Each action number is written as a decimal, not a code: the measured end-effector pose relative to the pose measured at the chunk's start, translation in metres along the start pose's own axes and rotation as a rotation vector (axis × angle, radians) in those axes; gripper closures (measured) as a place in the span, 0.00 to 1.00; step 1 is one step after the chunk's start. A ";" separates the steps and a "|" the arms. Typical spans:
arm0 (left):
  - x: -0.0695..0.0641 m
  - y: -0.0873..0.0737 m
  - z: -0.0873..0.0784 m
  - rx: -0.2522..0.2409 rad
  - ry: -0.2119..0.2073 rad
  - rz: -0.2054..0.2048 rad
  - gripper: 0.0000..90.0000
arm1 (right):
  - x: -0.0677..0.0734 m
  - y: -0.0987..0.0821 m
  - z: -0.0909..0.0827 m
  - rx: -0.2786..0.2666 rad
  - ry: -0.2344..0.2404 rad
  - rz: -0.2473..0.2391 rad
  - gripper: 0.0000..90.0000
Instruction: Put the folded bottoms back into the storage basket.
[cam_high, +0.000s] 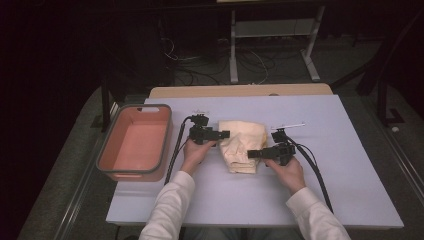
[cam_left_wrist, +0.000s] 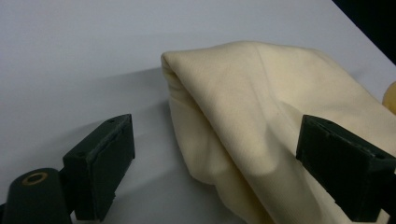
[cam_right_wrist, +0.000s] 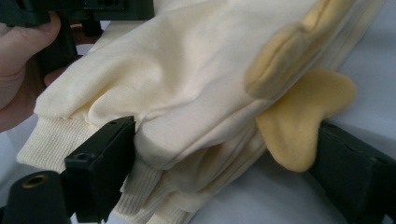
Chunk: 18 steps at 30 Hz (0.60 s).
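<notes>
Dark room, white desk (cam_high: 300, 200) under the high view, salmon bin (cam_high: 134, 142) at its left edge. Folded cream garment (cam_high: 242, 145) lies mid-desk, between the two hands. Left hand-held gripper (cam_high: 224, 134) meets the garment's far-left edge; right hand-held gripper (cam_high: 252, 154) sits at its near-right edge.

Left gripper view: jaws spread wide, nothing pinched, folded edge of the garment (cam_left_wrist: 261, 116) lying between them.

Right gripper view: jaws also apart, straddling the stacked layers and ribbed cuff (cam_right_wrist: 60, 135); a yellow flap (cam_right_wrist: 299, 116) sticks out beside the right jaw.

Likely step: grabbing the bundle. Judgement: each jaw should pass under all layers before closing, or the fold slips loose.
</notes>
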<state>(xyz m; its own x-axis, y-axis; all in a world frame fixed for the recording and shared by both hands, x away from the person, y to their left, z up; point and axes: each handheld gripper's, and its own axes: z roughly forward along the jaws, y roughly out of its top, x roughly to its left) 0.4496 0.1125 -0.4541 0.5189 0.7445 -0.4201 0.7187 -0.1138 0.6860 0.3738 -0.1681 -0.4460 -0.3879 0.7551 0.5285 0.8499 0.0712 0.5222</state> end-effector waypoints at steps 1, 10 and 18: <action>0.000 0.000 0.000 0.001 -0.001 -0.002 0.14 | 0.000 0.000 0.000 -0.001 0.001 -0.002 0.14; -0.001 -0.001 0.002 -0.002 -0.010 -0.021 0.24 | 0.002 0.000 0.003 0.004 0.017 0.000 0.24; -0.010 -0.003 0.008 -0.008 -0.014 -0.072 0.40 | 0.006 0.000 0.006 0.019 0.019 -0.029 0.30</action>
<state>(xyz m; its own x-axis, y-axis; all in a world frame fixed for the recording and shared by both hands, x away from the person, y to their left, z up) 0.4463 0.0999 -0.4567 0.4727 0.7412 -0.4767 0.7505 -0.0552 0.6585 0.3742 -0.1597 -0.4470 -0.4193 0.7401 0.5259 0.8444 0.1052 0.5252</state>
